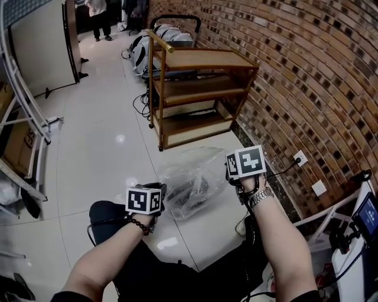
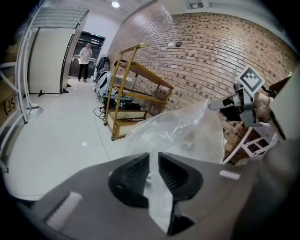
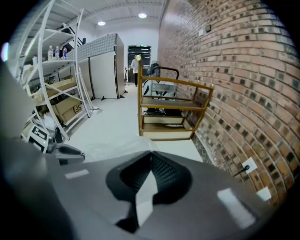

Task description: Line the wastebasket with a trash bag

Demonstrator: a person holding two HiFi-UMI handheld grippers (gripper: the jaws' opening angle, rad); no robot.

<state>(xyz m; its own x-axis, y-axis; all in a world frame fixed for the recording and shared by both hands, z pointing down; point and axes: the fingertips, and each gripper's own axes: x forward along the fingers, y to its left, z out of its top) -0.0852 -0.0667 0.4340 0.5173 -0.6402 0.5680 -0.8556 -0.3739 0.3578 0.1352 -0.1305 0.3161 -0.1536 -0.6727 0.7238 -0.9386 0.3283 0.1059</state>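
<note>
Jaws of the left gripper (image 2: 153,171) stand a narrow gap apart with a fold of the clear bag (image 2: 183,131) running between them; the pads are not seen clamped on the film. Jaws of the right gripper (image 3: 151,176) are closed on another part of the same bag, with a strip of film pinched between the pads. In the head view the bag hangs in the air between the two grippers, spread loosely and crumpled. It is higher at the right gripper, lower toward the left one, and clear of the white tiled floor (image 1: 106,147). A dark shape shows through the film at its lower part; what it is cannot be told. Both grippers point forward and down, the right held higher than the left. A wooden shelf cart (image 1: 195,94) stands beyond the bag against the brick wall (image 1: 307,76), well apart from it. A wall socket (image 1: 300,157) with a plugged cable sits low on the wall to the right. A person (image 1: 97,17) stands far off at the end of the room.
</note>
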